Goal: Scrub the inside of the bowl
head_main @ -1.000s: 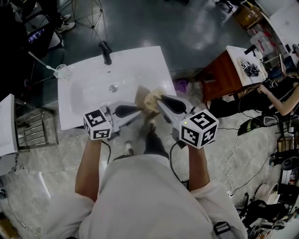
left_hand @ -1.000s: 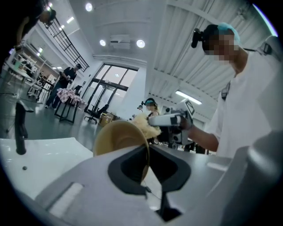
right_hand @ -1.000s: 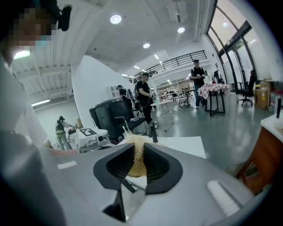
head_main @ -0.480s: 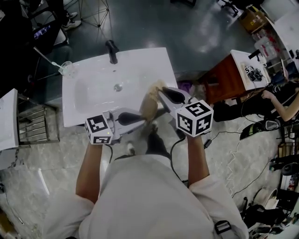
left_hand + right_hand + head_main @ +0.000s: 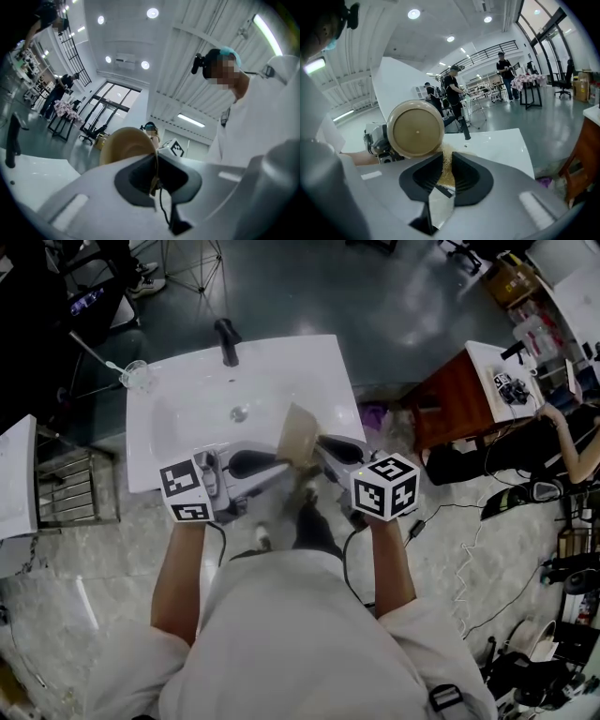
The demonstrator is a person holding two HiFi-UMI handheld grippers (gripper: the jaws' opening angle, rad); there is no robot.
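— Progress on the job, as far as you could see?

— Barely begun or somewhere in the middle, I'd say. The bowl [image 5: 298,435] was up on edge over the front of the sink [image 5: 187,418], not resting in it. The left gripper [image 5: 274,461] had its jaws pinched tight on the rim, so the bowl hung from that one grip.

— And the other hand?

— The right gripper [image 5: 317,442] was clamped on a scrubber [image 5: 446,171], a tan fibrous wad squeezed between the jaws. Its loose fibres reached up to the bowl's lower edge. Touching or just beside, I couldn't swear.

— Was it inside the bowl?

— From the right side I saw a flat round face with a dot in the middle. That looked to me like the base, not the hollow. If so, the scrubber sat at the edge, not in the hollow.

— Any suds or water?

— None I could make out. The bowl looked plain and dry, and nothing showed how much had been scrubbed.

— So what was left?

— By my reckoning, the scrubber had to go into the hollow and round the whole inner wall.
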